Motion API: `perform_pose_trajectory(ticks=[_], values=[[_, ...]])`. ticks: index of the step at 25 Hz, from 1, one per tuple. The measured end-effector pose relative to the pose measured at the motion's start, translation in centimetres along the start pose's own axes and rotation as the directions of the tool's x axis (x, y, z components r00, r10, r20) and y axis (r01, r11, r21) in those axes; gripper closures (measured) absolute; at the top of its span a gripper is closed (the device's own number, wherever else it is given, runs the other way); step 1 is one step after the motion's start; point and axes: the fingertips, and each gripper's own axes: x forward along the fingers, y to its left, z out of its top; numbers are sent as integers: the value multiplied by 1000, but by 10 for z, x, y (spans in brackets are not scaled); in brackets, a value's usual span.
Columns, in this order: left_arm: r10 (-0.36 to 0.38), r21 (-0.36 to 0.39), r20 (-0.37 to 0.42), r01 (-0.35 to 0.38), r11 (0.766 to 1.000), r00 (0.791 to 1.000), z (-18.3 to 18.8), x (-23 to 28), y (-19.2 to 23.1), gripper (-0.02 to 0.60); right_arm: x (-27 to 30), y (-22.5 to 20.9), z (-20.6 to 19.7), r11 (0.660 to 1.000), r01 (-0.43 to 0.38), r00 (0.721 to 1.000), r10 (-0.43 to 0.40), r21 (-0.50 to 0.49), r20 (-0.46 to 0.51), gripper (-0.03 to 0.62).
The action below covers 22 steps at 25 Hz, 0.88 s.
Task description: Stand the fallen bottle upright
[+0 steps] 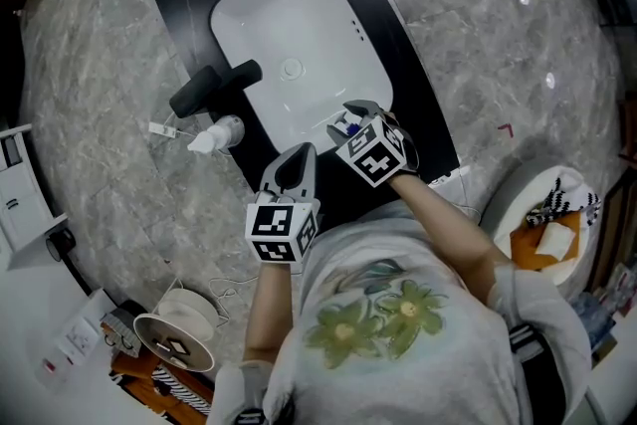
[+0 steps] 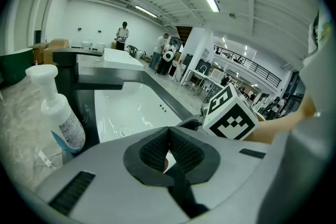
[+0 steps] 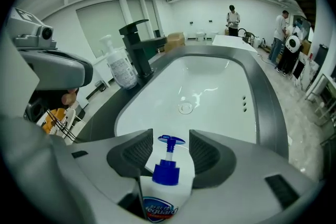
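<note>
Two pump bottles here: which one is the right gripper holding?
The blue-pump bottle, sitting between the jaws of the right gripper. The white-pump bottle stands apart from both grippers, beside the black faucet.

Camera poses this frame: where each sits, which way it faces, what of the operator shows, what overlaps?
Head view: on the head, facing steeply down at the sink; shows torso, left gripper, right gripper.
Left gripper view: behind its shut jaws, facing across the sink; shows the right gripper's cube.
Right gripper view: behind its jaws, blue-pump bottle between them, facing along the sink past the faucet.
Shared: sink, faucet, white pump bottle.
</note>
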Motion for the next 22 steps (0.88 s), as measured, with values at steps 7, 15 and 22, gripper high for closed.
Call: perform_pose_trajectory(ticks=[7,15,22], values=[[1,-3,-6,-1,1000,1000,-2,3,0,563,5,-7,-5,1000,19,999,-19,-17,-33,387],[0,-2,-3,0,1000,1000,-3,2,-2,563,5,-2,-8,994,13,999,-17,-107,-39,414],[4,6,1,-4,1000,1000,-3,-3,-5,563,0,0,-7,993,-10,1000,10,-115,-5,424]])
